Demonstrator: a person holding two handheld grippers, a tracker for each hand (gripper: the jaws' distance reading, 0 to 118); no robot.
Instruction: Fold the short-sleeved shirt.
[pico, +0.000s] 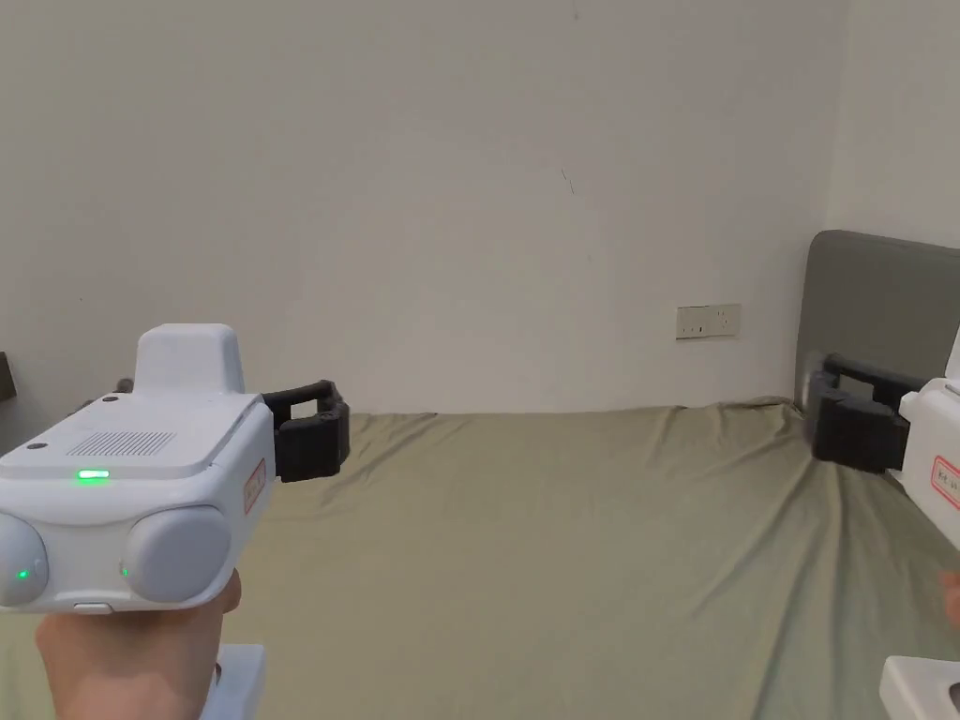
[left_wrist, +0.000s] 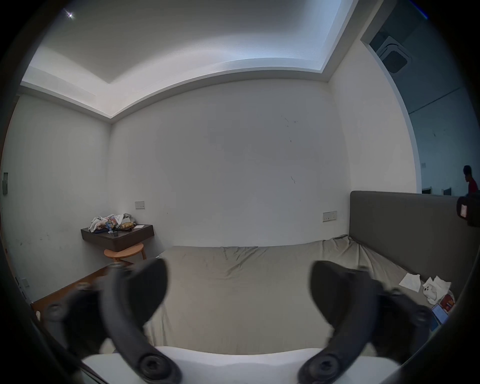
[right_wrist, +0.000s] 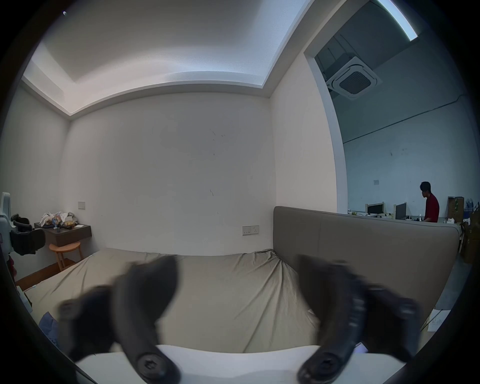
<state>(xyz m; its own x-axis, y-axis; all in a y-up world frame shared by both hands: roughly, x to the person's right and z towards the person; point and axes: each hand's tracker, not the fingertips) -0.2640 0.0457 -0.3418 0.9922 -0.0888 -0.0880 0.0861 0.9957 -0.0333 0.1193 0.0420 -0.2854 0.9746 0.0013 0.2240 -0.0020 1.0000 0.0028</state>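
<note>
We held the left tongs (left_wrist: 239, 291) and the right tongs (right_wrist: 237, 285) level above the olive bed sheet (pico: 562, 525), jaws of both spread wide apart with nothing between them. Ahead of the tongs stood a plain wall (pico: 469, 187), the grey headboard (pico: 881, 300) beside the right pair. We could not make out the short-sleeved shirt.

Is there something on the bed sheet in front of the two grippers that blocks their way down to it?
Nothing visible does. The left gripper and right gripper hang open above the bed sheet, and the stretch ahead of them is bare. No shirt can be made out there.
</note>
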